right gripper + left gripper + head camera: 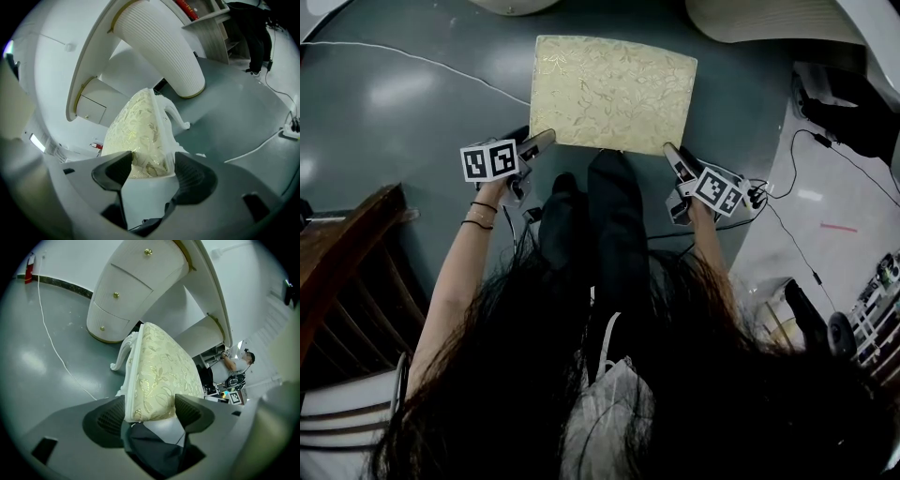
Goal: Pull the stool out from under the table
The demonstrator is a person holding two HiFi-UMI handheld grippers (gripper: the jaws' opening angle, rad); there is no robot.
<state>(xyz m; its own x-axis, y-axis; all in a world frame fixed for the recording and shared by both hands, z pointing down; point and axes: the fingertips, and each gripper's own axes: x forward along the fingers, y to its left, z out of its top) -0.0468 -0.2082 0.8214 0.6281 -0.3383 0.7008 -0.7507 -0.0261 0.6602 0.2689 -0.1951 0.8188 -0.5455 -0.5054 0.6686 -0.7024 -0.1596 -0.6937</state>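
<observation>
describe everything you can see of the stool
The stool has a rectangular padded seat in pale gold fabric with a leafy pattern, on a white frame with curved, carved legs. It stands upright on the grey floor, just in front of the white table. The left gripper and right gripper each clamp a near corner of the seat.

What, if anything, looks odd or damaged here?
Nothing stands out. The stool stands upright on the floor, its cushion intact; only a white cable trails loose across the floor beside it.
</observation>
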